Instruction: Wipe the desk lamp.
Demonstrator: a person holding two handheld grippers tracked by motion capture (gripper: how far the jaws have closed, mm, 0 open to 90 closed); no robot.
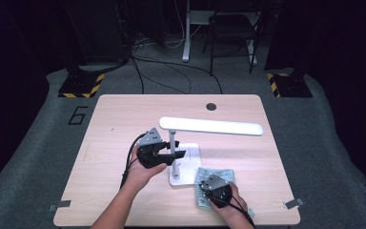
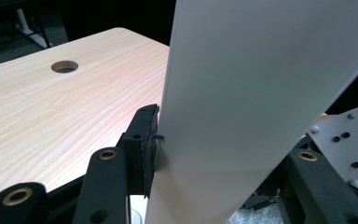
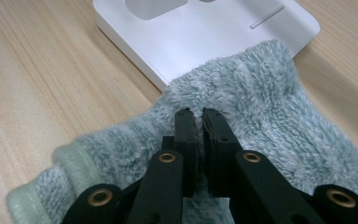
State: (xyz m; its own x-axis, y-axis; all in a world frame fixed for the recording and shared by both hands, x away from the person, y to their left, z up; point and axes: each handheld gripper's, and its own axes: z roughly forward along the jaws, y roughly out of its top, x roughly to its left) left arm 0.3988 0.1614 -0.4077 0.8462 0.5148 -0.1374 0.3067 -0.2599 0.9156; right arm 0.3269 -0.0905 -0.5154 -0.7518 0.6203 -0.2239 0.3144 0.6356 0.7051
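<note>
Left hand [image 1: 143, 174] came in from 6 o'clock, forearm slanted toward 1 o'clock. Left gripper [image 1: 171, 156] held level, jaws approx. half open, clamped on white lamp stem [image 1: 172, 140] at table centre. Right hand [image 1: 231, 210] at 5 o'clock, right gripper [image 3: 198, 116] pointed down, jaws nearly together, pressed on green towel [image 3: 261, 116] touching lamp base [image 3: 205, 32].

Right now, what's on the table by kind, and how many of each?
Desk lamp: 1
Cloth, pale green: 1
Grippers: 2, left gripper and right gripper
Total: 4
</note>
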